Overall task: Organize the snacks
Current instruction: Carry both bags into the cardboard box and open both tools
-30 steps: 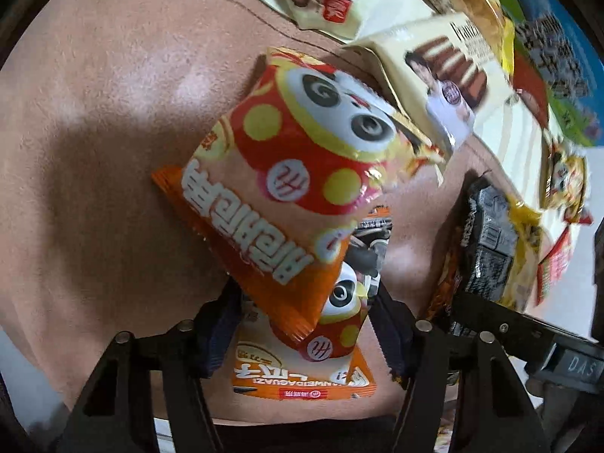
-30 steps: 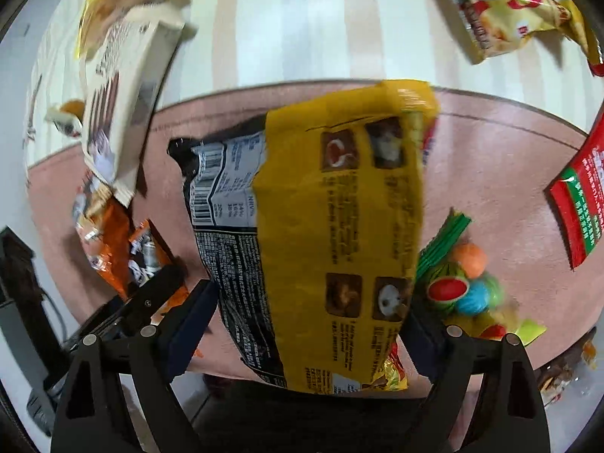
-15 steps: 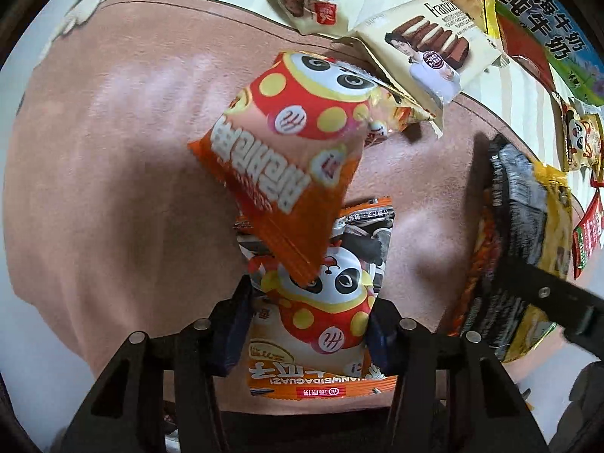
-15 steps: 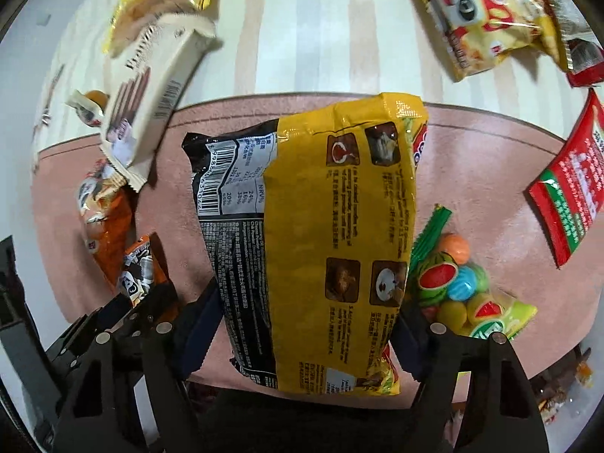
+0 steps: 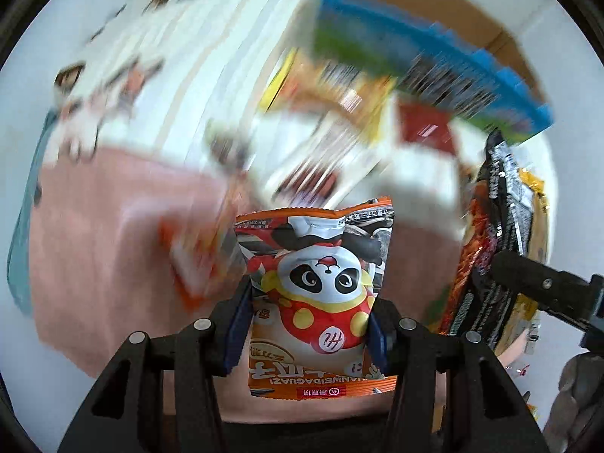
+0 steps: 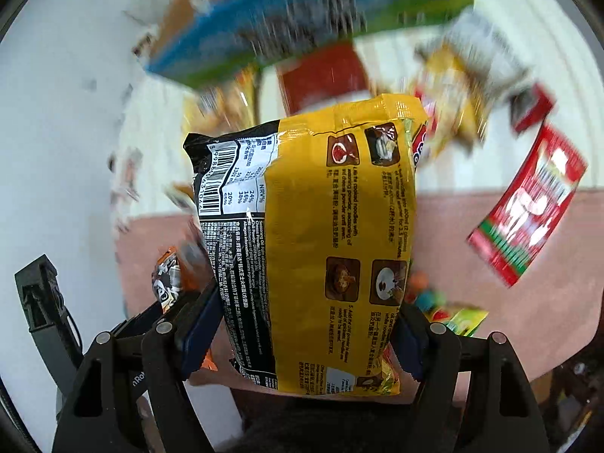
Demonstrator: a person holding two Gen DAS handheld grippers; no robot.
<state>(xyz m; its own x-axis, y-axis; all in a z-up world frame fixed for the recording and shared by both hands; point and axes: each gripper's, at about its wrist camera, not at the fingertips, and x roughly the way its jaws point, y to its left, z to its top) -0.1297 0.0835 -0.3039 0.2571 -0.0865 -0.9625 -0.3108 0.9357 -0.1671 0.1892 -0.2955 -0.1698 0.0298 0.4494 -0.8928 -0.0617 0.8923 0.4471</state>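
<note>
Left gripper (image 5: 307,326) clamps an orange panda snack packet (image 5: 315,283) reading "WANWEIDAGUAZI" amid motion-blurred clutter, while the right gripper (image 6: 302,334) clamps a yellow-and-black instant noodle pack (image 6: 309,234), its barcode side showing, above the pink mat (image 6: 528,264).

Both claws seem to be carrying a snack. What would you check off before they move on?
1. Left gripper shut on panda packet: ok.
2. Right gripper shut on noodle pack: ok.
3. Both packs sharp against the blurred scene, so seated firmly: ok.
4. Drop spot: blurred blue box lies ahead; cannot tell.
5. Grippers apart: the right one shows at the left view's edge; ok.
</note>
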